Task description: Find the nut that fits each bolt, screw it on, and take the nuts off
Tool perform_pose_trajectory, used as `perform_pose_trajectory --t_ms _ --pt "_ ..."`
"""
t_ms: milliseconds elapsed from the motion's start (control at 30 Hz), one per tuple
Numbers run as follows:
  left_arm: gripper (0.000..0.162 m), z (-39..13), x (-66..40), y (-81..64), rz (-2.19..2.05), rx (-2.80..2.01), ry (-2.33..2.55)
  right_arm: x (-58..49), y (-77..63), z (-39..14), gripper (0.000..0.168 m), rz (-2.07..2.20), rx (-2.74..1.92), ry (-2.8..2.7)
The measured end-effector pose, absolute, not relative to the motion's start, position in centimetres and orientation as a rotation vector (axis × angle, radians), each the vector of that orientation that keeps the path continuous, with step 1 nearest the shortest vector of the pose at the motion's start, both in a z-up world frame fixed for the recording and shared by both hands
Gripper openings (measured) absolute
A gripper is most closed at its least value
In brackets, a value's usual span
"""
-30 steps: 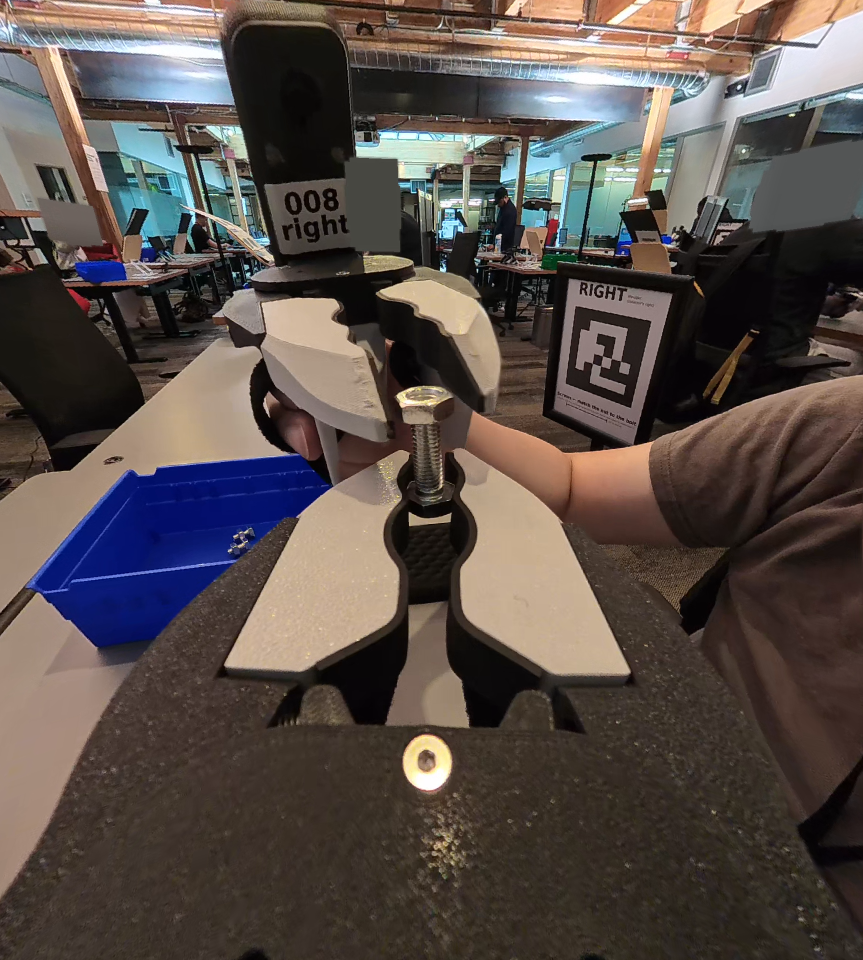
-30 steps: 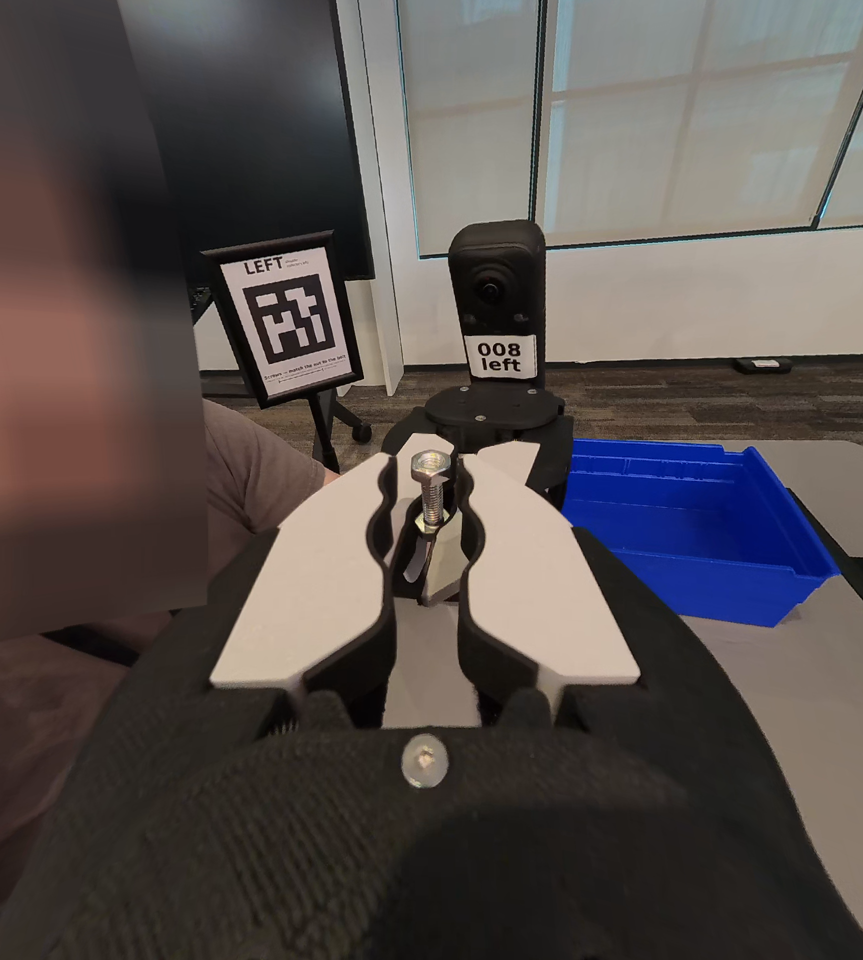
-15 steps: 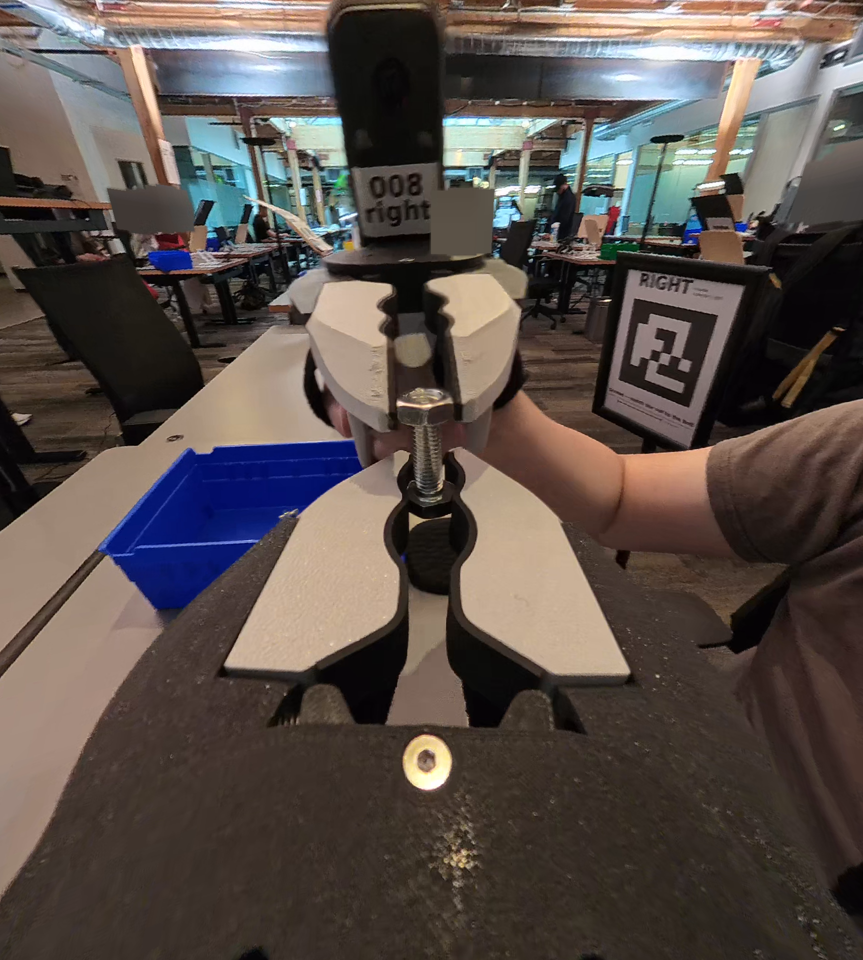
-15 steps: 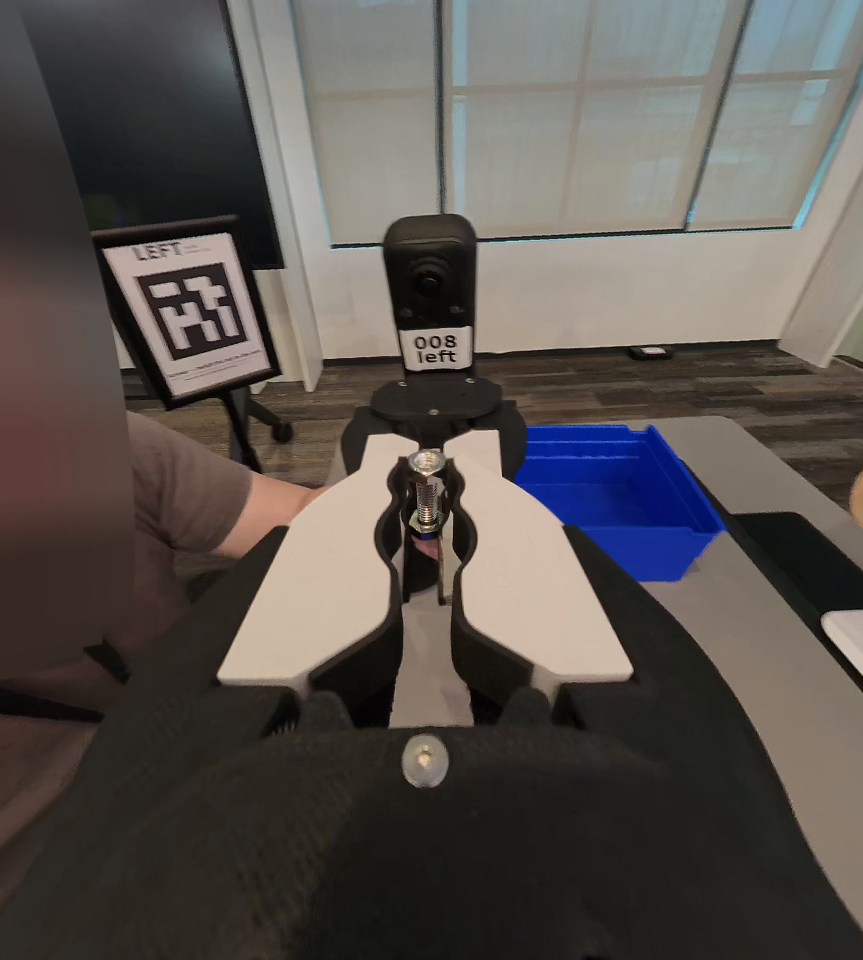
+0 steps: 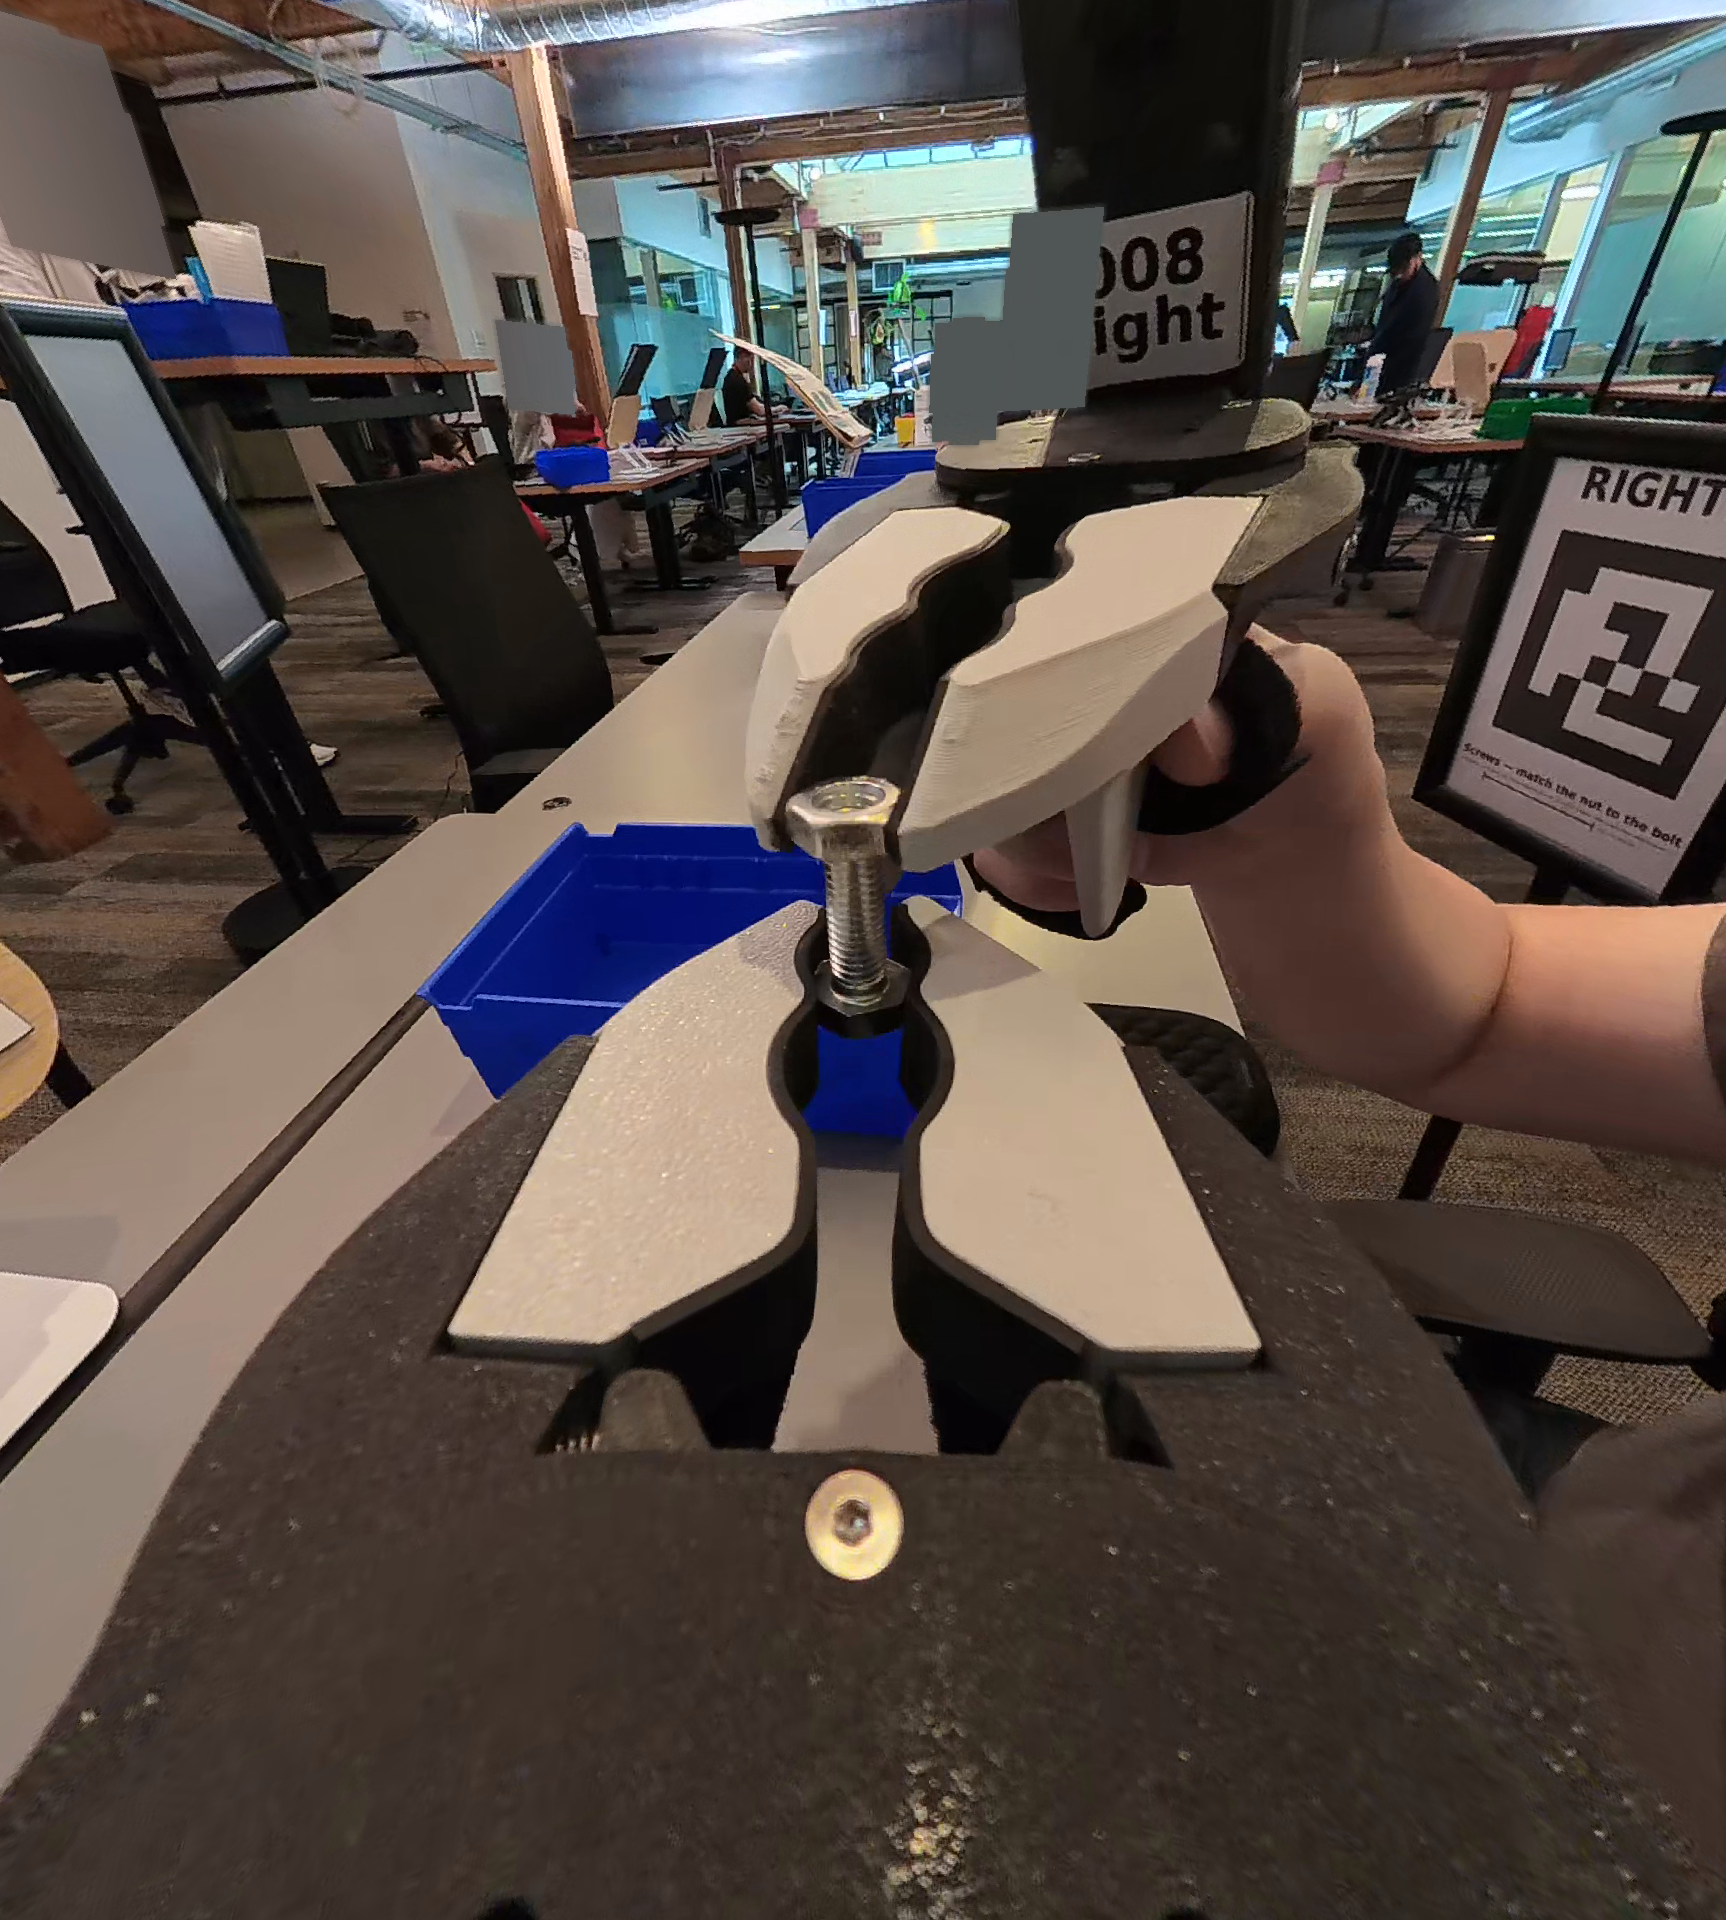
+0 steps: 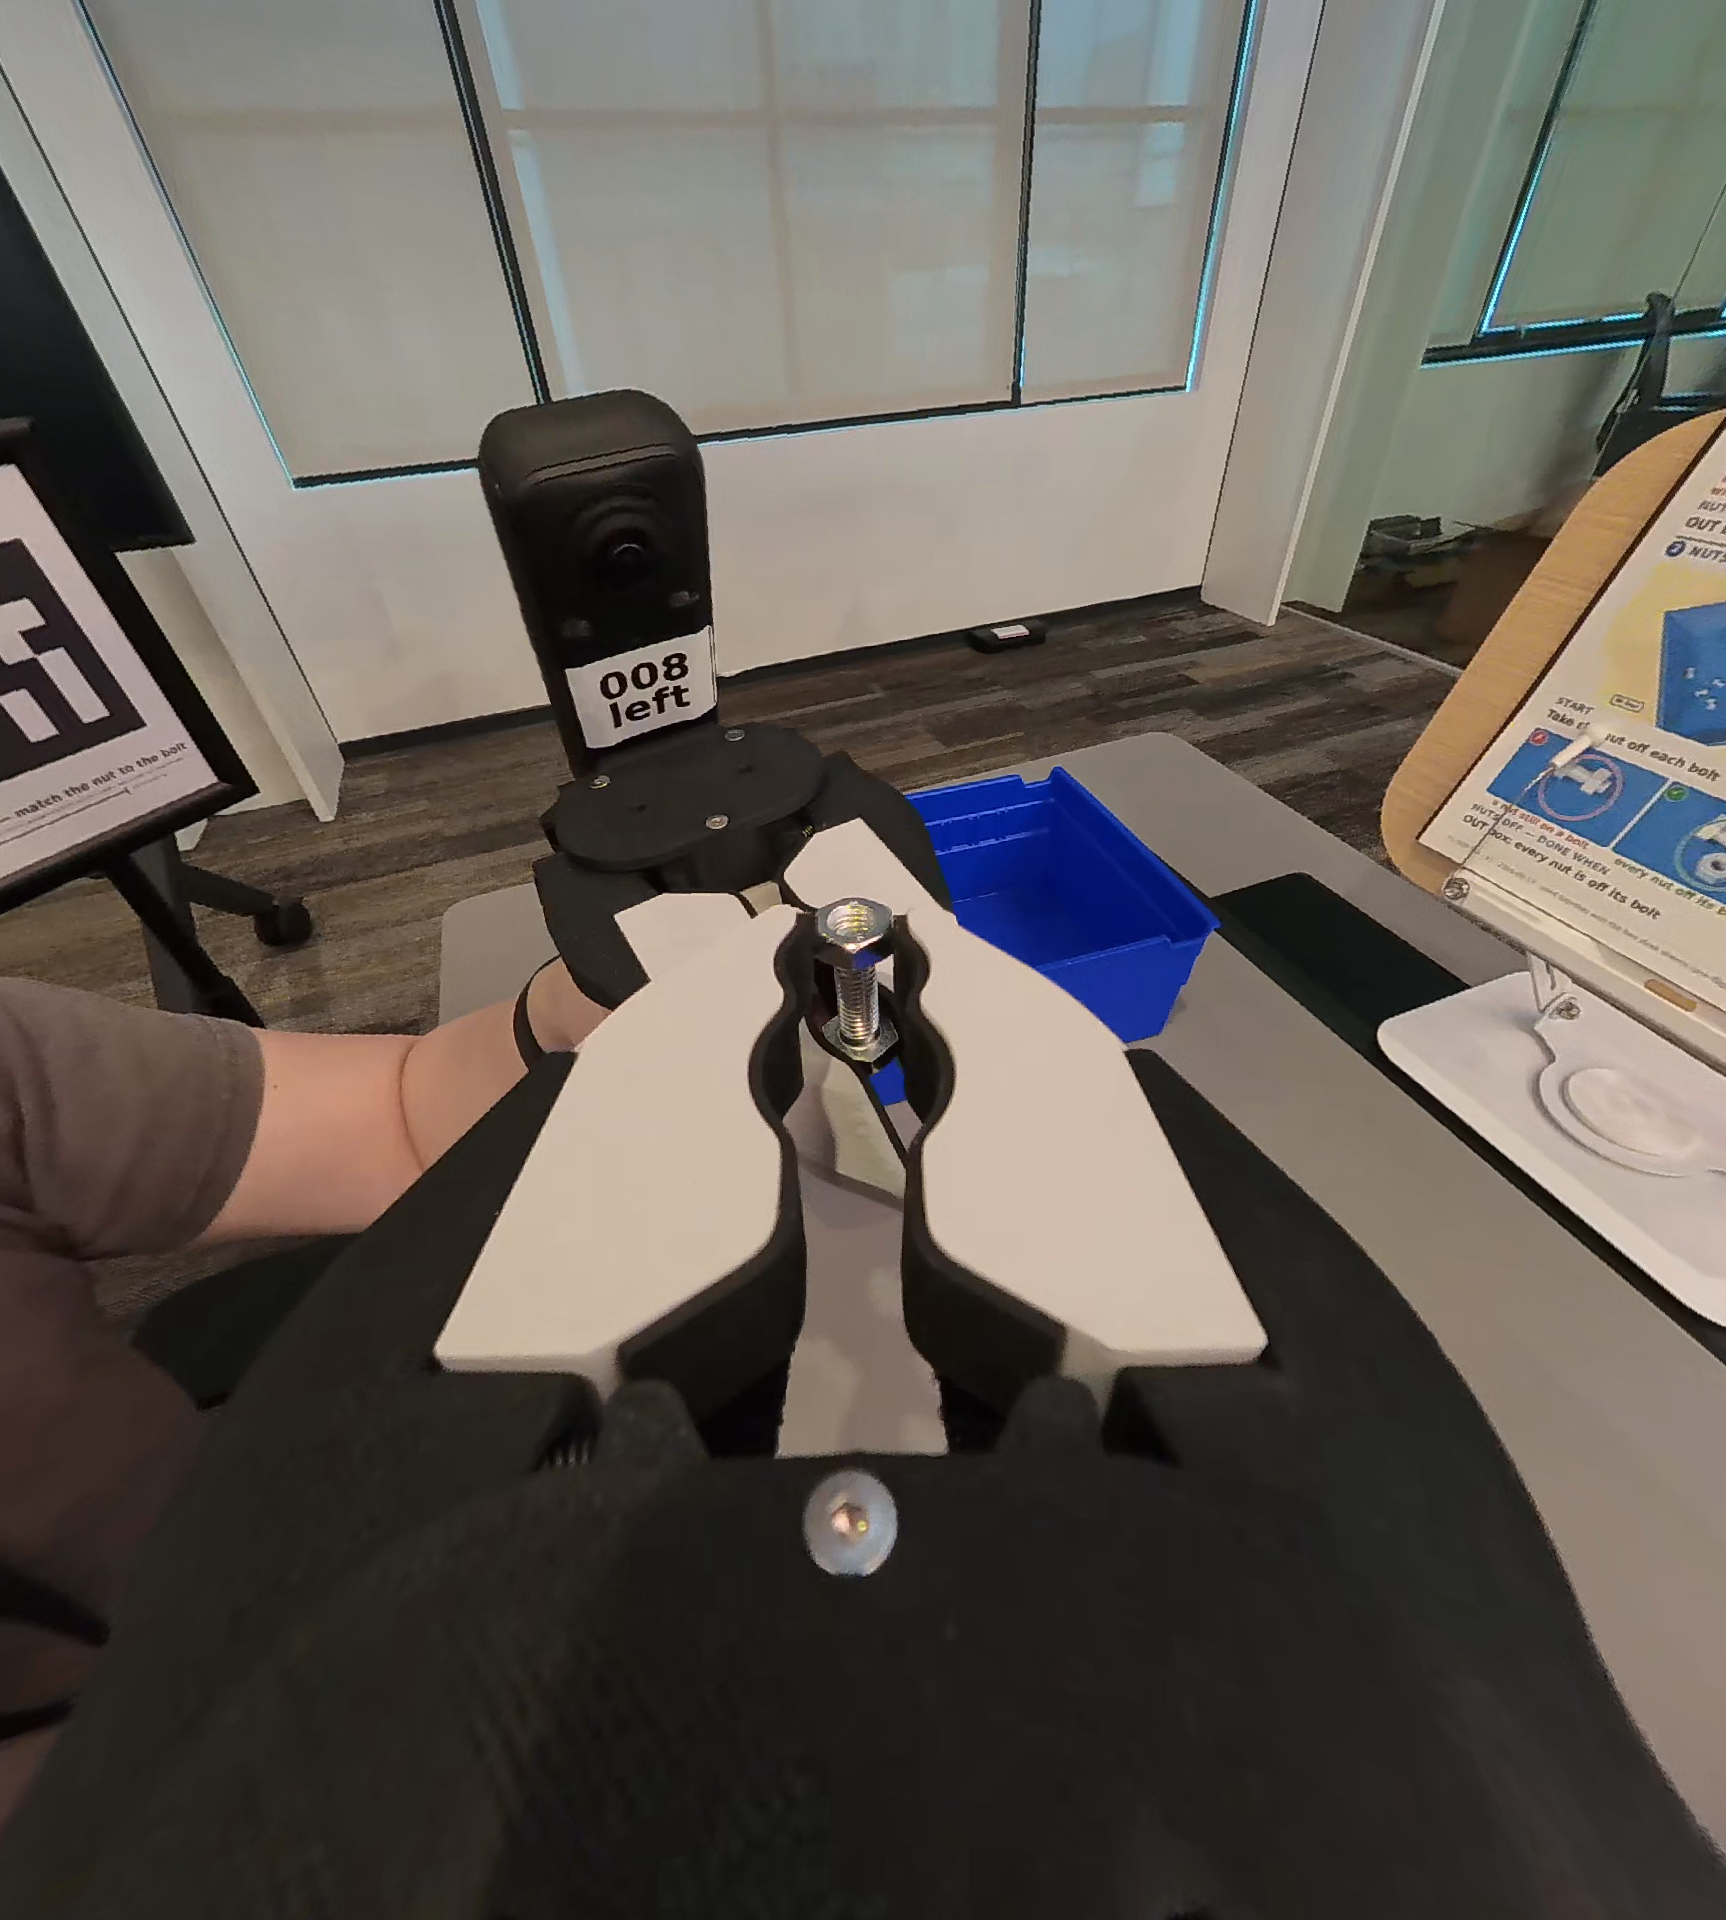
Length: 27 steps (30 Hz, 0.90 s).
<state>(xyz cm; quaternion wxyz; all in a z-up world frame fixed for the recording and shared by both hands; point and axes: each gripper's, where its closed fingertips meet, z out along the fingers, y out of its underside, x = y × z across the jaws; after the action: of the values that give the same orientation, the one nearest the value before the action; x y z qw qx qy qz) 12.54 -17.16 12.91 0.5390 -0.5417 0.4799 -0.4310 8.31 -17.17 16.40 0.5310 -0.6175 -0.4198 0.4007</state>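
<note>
A silver bolt [image 5: 854,914] stands upright, head up, with a nut [image 5: 859,1000] near its lower end. My left gripper [image 5: 859,966] is shut on the nut, which sits in the notch between its white fingers. My right gripper [image 5: 843,821] comes in from above and behind, tilted, with its fingertips shut on the bolt's hex head. In the right wrist view the bolt [image 6: 854,997] stands between my right gripper's tips [image 6: 851,935], and the left gripper [image 6: 724,914] lies beyond and beneath it. Both are held in the air above the table's near edge.
A blue bin [image 5: 630,935] sits on the grey table [image 5: 267,1143] just behind the bolt; it also shows in the right wrist view [image 6: 1067,914]. An instruction sheet on a white stand [image 6: 1617,727] is at the right. Marker signs [image 5: 1648,665] stand beside the table. About 5 cm separates my left fingertips from my right.
My right gripper came onto the bolt head from the left, closed on it, then rolled over towards the right. Both grippers have swung, so the blue bin now lies behind the bolt.
</note>
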Motion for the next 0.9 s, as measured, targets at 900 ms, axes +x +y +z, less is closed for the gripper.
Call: perform_pose_trajectory --t_ms 900 --pt "0.010 9.2 14.6 -14.7 -1.113 -1.326 1.164 9.6 -15.9 15.0 0.066 1.170 -1.193 -1.224"
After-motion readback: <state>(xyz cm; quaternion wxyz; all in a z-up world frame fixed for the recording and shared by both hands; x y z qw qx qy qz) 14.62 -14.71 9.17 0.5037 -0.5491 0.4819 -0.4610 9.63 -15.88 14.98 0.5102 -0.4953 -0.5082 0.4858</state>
